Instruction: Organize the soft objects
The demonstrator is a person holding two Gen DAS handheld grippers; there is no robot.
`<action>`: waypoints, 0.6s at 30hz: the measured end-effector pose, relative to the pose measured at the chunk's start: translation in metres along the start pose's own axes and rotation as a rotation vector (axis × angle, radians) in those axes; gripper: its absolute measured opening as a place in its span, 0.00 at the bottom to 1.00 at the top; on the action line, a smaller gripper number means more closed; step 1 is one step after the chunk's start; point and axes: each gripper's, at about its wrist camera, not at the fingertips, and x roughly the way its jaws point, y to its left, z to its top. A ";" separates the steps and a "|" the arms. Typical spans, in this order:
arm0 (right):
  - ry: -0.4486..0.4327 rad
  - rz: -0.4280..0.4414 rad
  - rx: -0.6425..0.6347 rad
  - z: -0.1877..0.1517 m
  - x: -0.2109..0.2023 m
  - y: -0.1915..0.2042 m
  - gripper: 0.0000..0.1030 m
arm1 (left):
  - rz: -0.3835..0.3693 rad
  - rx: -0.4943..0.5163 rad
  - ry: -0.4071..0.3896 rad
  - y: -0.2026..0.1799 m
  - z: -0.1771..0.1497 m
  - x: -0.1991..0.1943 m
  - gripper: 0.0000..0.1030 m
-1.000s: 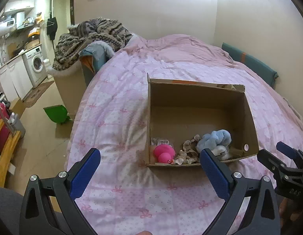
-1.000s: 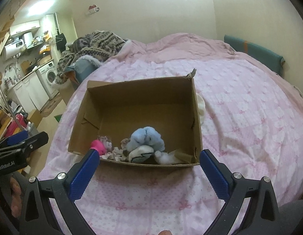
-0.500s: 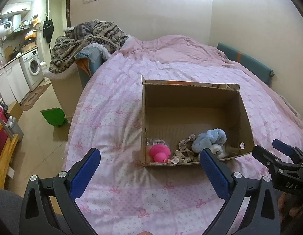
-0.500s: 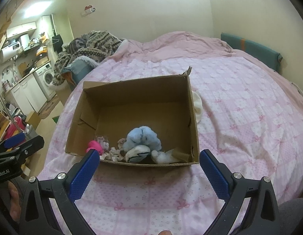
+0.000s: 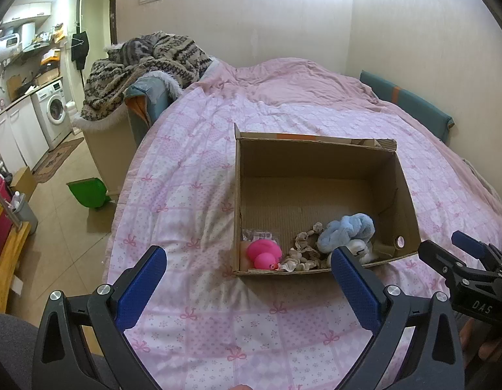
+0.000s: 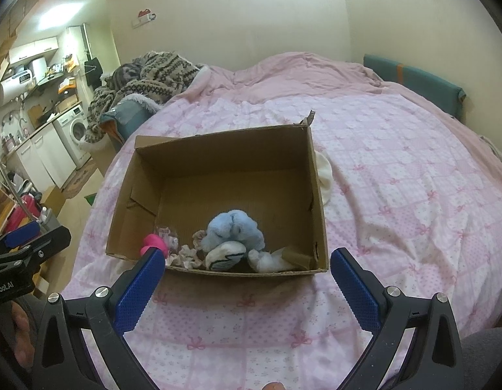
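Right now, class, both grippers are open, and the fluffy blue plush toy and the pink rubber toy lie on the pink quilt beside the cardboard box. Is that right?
Not quite. The fluffy blue plush toy and pink rubber toy lie inside the cardboard box, as both wrist views show. Both grippers are open.

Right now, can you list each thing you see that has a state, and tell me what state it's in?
Cardboard box: open on top, sitting on the bed.
Blue plush toy: inside the box, near the front wall.
Pink toy: inside the box, front corner.
White cloth: outside the box, lying against its side.
Left gripper: jaws open, holding nothing.
Right gripper: jaws open, holding nothing.
Washing machine: door shut.
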 end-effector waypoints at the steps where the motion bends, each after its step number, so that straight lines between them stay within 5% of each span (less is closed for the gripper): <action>1: -0.001 0.000 0.000 0.000 0.000 0.000 1.00 | 0.000 0.000 0.000 0.000 0.000 0.000 0.98; 18: -0.020 0.005 0.019 0.003 -0.002 -0.004 1.00 | -0.001 0.001 0.003 -0.002 -0.001 0.000 0.98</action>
